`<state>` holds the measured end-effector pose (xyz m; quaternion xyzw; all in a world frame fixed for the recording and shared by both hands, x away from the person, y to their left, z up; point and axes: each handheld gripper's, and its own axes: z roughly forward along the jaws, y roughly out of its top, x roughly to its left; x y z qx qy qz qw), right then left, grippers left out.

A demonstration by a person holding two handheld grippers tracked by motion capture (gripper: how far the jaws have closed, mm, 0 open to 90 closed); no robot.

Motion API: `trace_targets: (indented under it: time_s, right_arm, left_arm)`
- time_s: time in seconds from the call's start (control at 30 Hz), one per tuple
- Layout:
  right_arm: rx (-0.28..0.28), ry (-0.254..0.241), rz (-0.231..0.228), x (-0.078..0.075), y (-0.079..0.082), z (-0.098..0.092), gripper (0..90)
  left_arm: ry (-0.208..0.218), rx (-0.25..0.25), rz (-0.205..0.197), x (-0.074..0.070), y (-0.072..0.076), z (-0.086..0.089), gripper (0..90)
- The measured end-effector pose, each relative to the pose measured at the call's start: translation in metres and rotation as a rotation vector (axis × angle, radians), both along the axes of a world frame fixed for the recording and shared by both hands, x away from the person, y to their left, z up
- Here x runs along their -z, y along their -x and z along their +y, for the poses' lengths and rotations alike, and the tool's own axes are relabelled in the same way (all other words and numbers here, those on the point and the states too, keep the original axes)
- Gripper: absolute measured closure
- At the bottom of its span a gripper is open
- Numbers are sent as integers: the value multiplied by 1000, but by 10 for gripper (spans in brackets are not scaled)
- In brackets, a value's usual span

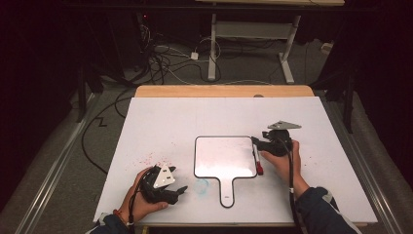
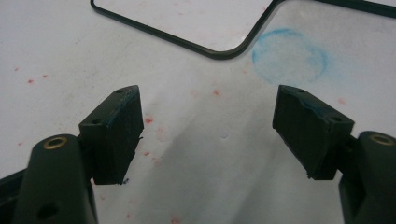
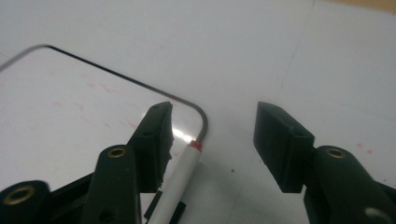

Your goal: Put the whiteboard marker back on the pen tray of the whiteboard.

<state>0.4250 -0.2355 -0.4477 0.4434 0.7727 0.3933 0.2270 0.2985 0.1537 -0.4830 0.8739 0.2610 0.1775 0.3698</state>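
One board (image 1: 225,157) and one marker (image 1: 256,160) lie mid-desk (image 1: 160,117), the marker along the board's right edge. The right gripper (image 3: 212,140) shows its fingers wide, marker loose between; the left gripper (image 2: 208,130), fingers wide and empty, faces a blue ring (image 2: 289,56).

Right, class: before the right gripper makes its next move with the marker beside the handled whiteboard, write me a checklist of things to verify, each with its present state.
1. Right gripper jaws apart: ok, a wide gap shows.
2. Marker free of the pads: ok; it lies against the left jaw and the other pad stands clear.
3. Marker lying beside the whiteboard: ok, along its right edge.
4. Marker cap on: cannot tell.
5. Left gripper empty: ok, jaws open over the white sheet.
6. Whiteboard wiped clean: not ok, faint red specks remain.
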Motion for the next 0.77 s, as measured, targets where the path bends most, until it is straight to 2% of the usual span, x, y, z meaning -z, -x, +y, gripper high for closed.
trace_targets:
  time_s: [0.1,0.2,0.27,0.37,0.53,0.57,0.7,0.77]
  right_arm:
    - [-76,-22,-104,-13,17,-12,416]
    - [-133,24,-216,-24,40,-26,364]
    - [-166,55,-260,-28,56,-36,335]
    - [-208,102,-277,-25,78,-51,299]
    - [-218,114,-316,-14,107,-72,240]
    - [-219,116,-315,-12,110,-75,237]
    - [-214,111,-307,-6,116,-83,232]
    - [-204,93,-308,-6,117,-84,233]
  left_arm:
    - [-15,-3,-17,-1,0,1,230]
    - [-9,-17,-31,-2,0,3,223]
    - [-10,-27,-36,-3,-1,4,221]
    - [-17,-45,-53,-3,-1,5,212]
    - [-32,-75,-84,-5,-2,5,212]
    - [-60,-72,-107,-6,-4,6,212]
    - [-73,-86,-110,-6,-7,7,212]
    - [-74,-90,-112,-6,-8,7,212]
